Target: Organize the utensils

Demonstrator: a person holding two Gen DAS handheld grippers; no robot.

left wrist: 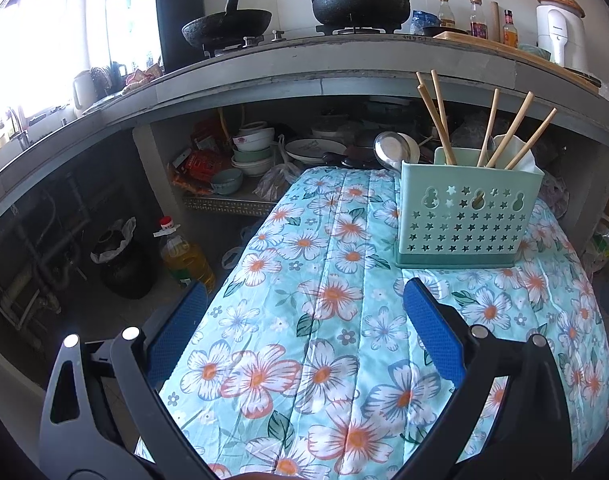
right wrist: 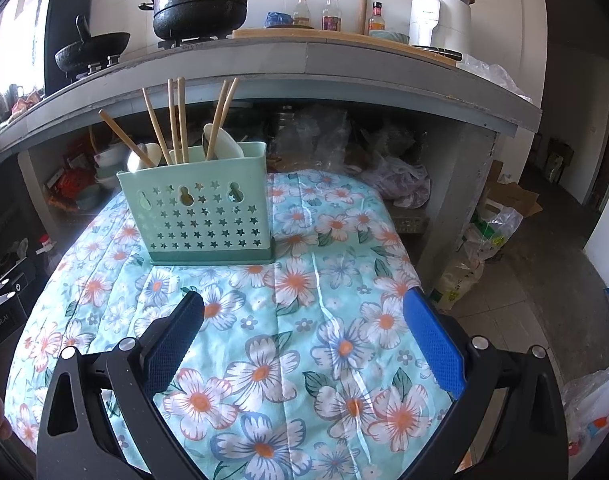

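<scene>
Chopsticks (left wrist: 520,128) and spoons (left wrist: 388,148) stand in the green holder (left wrist: 468,216) — the cloth (left wrist: 304,320) in front of it is bare.

Holder sits upright at the far end of the flowery cloth, close to the kitchen shelf (left wrist: 304,80). Wooden chopsticks lean out of it in a few slots, and a metal spoon and white spoons poke up too. The left gripper (left wrist: 304,316) is spread wide and holds nothing. The right gripper (right wrist: 304,328) is spread wide too, with nothing in it. Both hang above the cloth, well back from the holder. I see nothing left lying loose, so the job looks nearly done — or just finished. If anything needs fixing, the next move means reaching forward to the holder and pinching one thin stick gently.
</scene>
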